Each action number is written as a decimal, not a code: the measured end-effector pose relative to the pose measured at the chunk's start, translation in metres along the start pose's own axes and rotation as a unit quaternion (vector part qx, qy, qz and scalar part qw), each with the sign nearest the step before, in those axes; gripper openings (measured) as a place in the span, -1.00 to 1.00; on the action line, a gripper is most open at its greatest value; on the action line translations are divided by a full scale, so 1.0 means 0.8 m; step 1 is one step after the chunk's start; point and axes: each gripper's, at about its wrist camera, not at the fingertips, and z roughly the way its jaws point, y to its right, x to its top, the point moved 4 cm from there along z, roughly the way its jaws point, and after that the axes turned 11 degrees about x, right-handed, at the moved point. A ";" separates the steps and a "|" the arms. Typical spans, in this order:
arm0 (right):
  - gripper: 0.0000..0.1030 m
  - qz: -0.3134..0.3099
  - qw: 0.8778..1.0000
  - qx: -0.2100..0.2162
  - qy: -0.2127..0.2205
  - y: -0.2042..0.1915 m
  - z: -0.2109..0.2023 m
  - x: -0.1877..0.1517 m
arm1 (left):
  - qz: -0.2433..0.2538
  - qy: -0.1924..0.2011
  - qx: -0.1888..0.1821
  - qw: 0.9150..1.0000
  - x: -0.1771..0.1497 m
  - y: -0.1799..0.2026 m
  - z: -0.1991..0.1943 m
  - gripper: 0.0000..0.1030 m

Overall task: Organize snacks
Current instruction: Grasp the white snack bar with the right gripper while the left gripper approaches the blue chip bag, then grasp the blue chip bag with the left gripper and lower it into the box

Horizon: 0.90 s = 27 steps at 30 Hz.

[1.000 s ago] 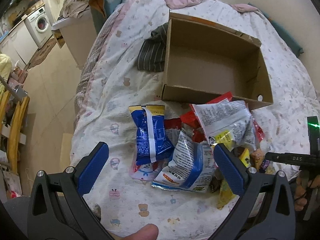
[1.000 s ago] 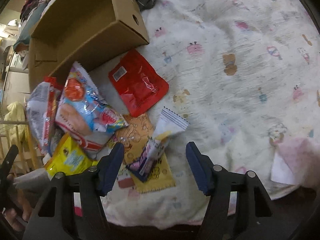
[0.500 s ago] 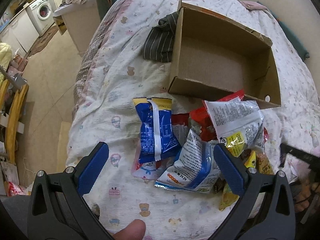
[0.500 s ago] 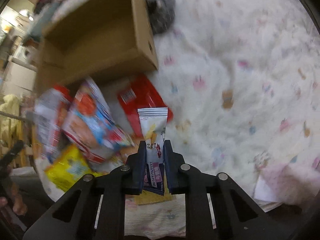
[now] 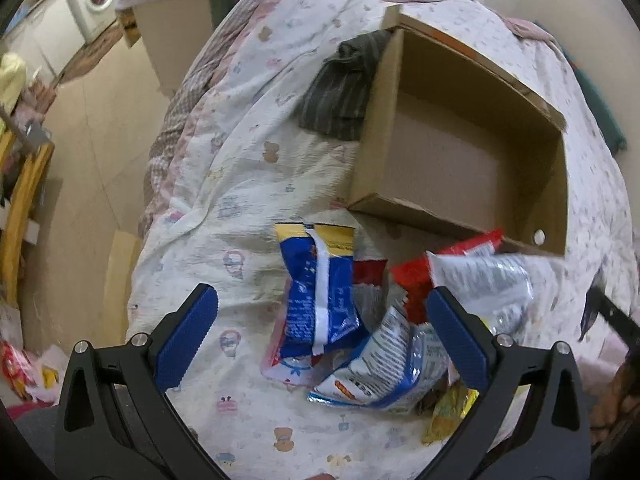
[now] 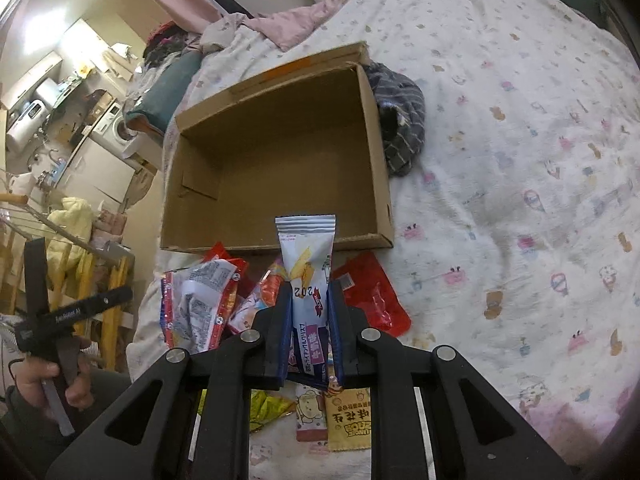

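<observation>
Your right gripper (image 6: 310, 316) is now clamped on the white stick packet (image 6: 308, 276) — a second ago that packet lay flat on the quilt between open jaws; it now stands upright at centre frame, lifted clear of the pile, its top edge overlapping the near wall of the cardboard box (image 6: 372, 168). That reads as pick done, carry to the box next; the box looks empty, so this would be the first snack in. Your left gripper (image 5: 320, 332) hangs with its jaws wide apart and nothing between the pads, low in its frame over the blue chip bag (image 5: 320, 296) and the crumpled silver-and-blue bag (image 5: 388, 364). The left view has shifted nearer the pile and is blurred at right. Only the right view shows the red pouch (image 6: 372, 300) at lower centre, the yellow sachet (image 6: 350, 420) under the jaws and your hand (image 6: 48, 376) on the other tool's handle; only the left view shows the blue bag whole.
</observation>
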 end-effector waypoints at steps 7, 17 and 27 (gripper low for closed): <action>-0.66 -0.001 1.000 0.013 0.007 -0.004 0.012 0.012 | -0.025 -0.057 0.006 0.998 0.000 -0.012 0.060 0.51; -0.66 -0.003 1.000 0.005 -0.011 -0.005 0.031 0.011 | 0.001 -0.088 0.001 0.996 -0.010 0.023 0.101 0.44; -0.66 -0.005 1.000 0.002 -0.006 -0.005 0.029 0.010 | 0.025 -0.102 0.002 0.994 -0.017 0.037 0.121 -0.36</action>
